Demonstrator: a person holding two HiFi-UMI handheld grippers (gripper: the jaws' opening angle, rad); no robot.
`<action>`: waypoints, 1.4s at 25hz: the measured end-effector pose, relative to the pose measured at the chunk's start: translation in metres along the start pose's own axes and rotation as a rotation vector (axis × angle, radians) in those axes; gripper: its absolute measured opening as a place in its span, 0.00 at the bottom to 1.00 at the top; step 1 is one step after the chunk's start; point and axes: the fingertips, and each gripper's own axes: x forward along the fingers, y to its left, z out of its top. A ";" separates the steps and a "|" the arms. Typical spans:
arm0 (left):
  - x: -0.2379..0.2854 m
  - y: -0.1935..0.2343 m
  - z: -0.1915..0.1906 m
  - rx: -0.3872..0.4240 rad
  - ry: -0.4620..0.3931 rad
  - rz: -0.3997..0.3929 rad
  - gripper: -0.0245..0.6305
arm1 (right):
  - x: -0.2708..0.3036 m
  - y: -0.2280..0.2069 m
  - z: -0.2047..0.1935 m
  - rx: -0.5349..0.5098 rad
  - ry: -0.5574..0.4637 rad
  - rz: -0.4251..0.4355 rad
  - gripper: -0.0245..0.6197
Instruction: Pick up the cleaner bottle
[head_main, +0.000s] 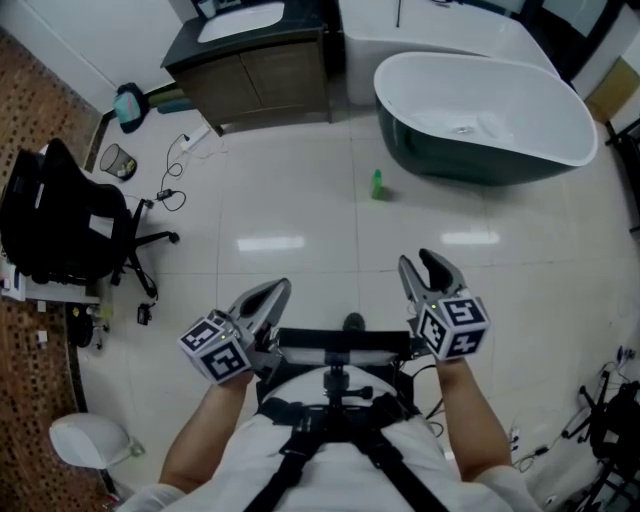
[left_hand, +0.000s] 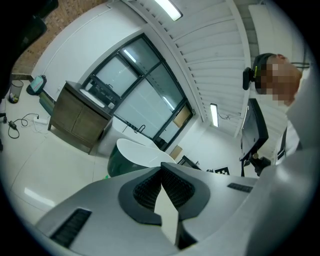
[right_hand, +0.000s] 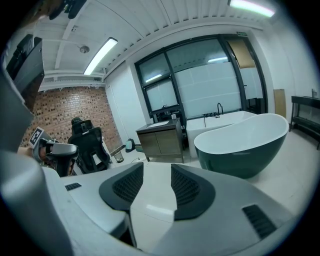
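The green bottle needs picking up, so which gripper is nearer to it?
Right. In the head view, the right gripper is below the green bottle and slightly to its right. The left gripper is farther, lower and well to its left. Neither touches it.

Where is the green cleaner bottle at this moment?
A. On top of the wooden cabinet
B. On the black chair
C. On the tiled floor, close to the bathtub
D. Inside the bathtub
C: the head view shows the green cleaner bottle standing on the pale tiled floor, just beside the dark outer wall of the bathtub.
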 end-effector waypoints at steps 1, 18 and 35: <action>0.003 0.000 -0.001 -0.004 0.001 0.003 0.03 | 0.001 -0.004 -0.001 0.003 0.004 -0.001 0.32; 0.037 0.056 0.043 -0.017 0.084 -0.081 0.03 | 0.045 -0.002 0.013 0.066 0.019 -0.099 0.32; 0.047 0.121 0.098 -0.006 0.200 -0.246 0.03 | 0.087 0.033 0.041 0.122 -0.020 -0.265 0.32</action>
